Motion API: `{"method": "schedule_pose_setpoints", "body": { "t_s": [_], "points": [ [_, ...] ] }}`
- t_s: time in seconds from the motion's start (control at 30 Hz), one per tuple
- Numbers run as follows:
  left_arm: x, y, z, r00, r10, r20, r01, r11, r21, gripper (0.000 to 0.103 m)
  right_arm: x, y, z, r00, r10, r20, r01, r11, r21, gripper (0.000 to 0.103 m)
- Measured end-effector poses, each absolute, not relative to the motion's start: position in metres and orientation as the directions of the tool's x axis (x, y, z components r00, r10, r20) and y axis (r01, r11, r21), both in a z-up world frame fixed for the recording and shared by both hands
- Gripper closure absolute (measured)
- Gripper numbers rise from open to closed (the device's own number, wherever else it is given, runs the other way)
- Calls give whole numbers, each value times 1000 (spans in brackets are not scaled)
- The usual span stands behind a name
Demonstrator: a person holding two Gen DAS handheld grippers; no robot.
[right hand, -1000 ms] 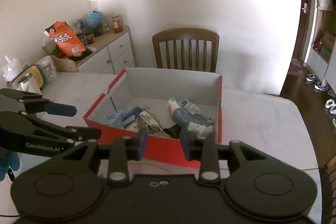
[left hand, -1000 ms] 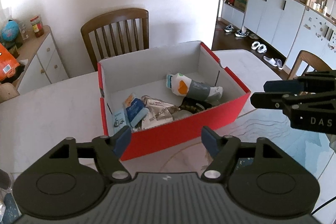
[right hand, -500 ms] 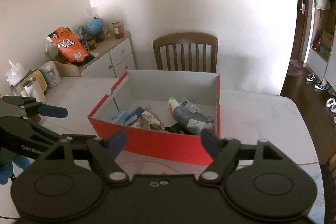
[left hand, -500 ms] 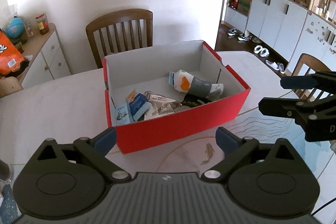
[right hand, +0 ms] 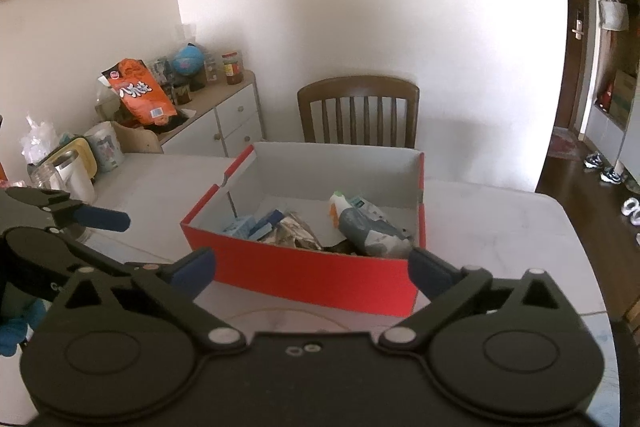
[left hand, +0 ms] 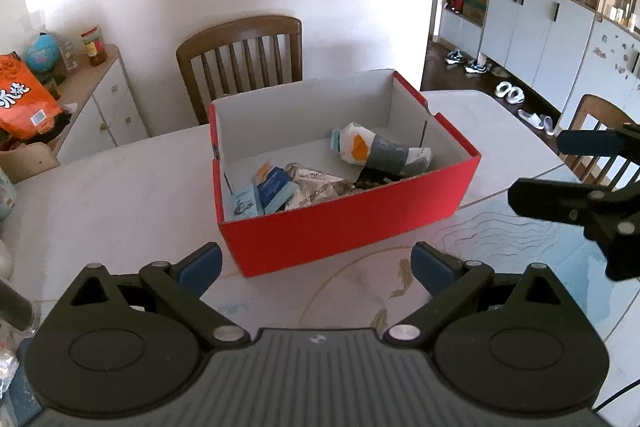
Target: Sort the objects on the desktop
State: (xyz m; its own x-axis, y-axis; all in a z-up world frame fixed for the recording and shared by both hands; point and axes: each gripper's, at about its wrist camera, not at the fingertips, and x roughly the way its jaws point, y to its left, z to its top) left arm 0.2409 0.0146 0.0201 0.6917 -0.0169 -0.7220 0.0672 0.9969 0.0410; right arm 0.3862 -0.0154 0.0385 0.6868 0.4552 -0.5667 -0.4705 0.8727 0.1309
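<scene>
Both claws wide and empty, left gripper (left hand: pixel 316 263) and right gripper (right hand: pixel 312 267) hovering short of red box (left hand: pixel 348 223) on table (left hand: pixel 120 187), packets (left hand: pixel 276 187) inside; sorting looks finished, else next find 1 stray.

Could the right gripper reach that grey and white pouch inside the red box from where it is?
Probably yes. The right gripper is open and empty, just short of the red box, which has no lid. The grey and white pouch lies uncovered on top, so only the box's near wall must be cleared.
</scene>
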Motion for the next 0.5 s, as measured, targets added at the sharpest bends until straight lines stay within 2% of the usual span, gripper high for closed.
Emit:
{"method": "schedule_pose_setpoints", "body": {
  "t_s": [0.5],
  "points": [
    [239,16,20,684,-37,-728,56,998,1,2,376,-23,38,691,450,-566,-460,878,136,0]
  ]
}}
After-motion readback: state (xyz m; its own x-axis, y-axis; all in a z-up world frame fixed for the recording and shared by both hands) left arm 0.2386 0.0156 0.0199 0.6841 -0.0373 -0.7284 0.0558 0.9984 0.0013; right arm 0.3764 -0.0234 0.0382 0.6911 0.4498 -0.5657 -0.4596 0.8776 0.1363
